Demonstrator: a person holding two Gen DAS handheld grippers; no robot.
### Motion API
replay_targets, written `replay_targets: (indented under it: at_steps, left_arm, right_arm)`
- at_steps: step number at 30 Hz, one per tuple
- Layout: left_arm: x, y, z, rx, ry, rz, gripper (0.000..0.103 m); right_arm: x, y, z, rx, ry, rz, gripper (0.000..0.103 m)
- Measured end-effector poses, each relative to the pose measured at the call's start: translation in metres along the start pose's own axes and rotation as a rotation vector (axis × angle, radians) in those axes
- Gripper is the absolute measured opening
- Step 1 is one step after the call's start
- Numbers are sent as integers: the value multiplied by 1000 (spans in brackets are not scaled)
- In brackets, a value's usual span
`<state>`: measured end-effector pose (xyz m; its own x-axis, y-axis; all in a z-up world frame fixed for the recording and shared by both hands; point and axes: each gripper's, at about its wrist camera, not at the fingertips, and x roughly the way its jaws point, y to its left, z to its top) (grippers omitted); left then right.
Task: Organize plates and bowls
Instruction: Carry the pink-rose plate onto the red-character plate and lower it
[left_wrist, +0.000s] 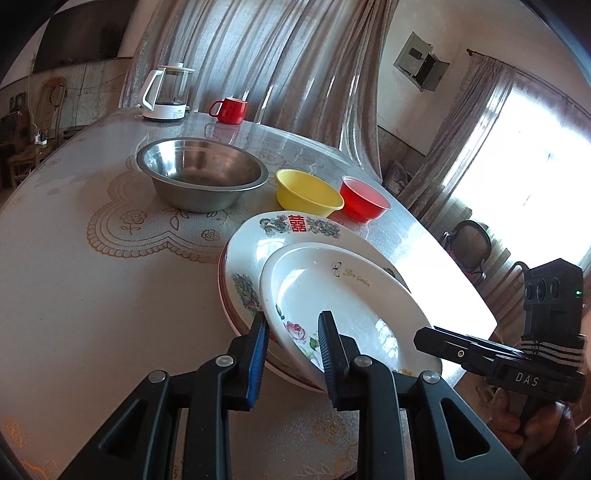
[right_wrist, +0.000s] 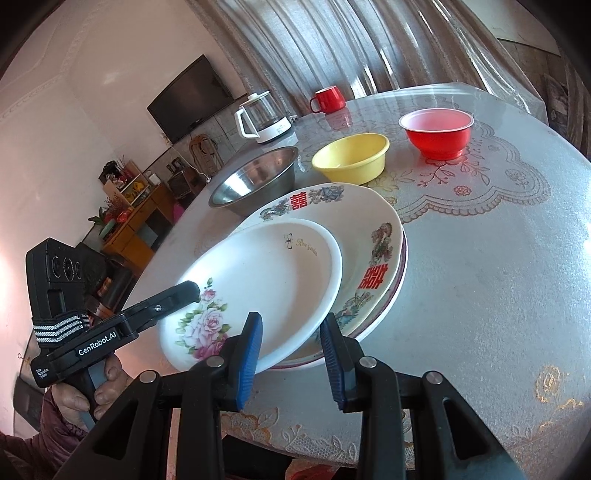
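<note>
Rose plate (left_wrist: 343, 295) straddled by both spread tools — left tool (left_wrist: 291, 354), right tool (right_wrist: 291, 358) — bowls beyond.

My right gripper (right_wrist: 291, 363): fingers spread astride rose plate (right_wrist: 258, 280) rim.
Rose plate: tilted atop larger plate (right_wrist: 369, 236).

We see rose plate (left_wrist: 343, 295) tilted atop double-happiness plate (left_wrist: 255, 251), maybe another beneath; steel bowl (left_wrist: 202, 173), yellow bowl (left_wrist: 308, 192), red bowl (left_wrist: 364, 199) upright behind.
</note>
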<state>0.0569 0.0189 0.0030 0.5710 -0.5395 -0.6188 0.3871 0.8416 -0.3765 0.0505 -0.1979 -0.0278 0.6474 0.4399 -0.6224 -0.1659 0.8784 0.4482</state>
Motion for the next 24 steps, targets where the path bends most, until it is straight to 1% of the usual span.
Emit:
replay_targets:
  at_steps: [9,13,20,22,24]
  left_arm:
    - [10,-2,4,1,22,9,30]
    - [12,-2,4,-3,25,-3,32]
    - [12,-2,4,-18,29,-20,36]
    - [12,-1,5,-35,30,-35,40]
    - [12,-1,5,-34,27,-35,40]
  right_arm:
    - [2,-3,1,30,-7,-5,34]
    - [2,-3,2,30,-13,-23,34]
    - [3,-5,4,50,-15,-17,35]
    - [2,-6,5,62,-14,-14,36]
    - [2,-8,5,78,-15,-5,38]
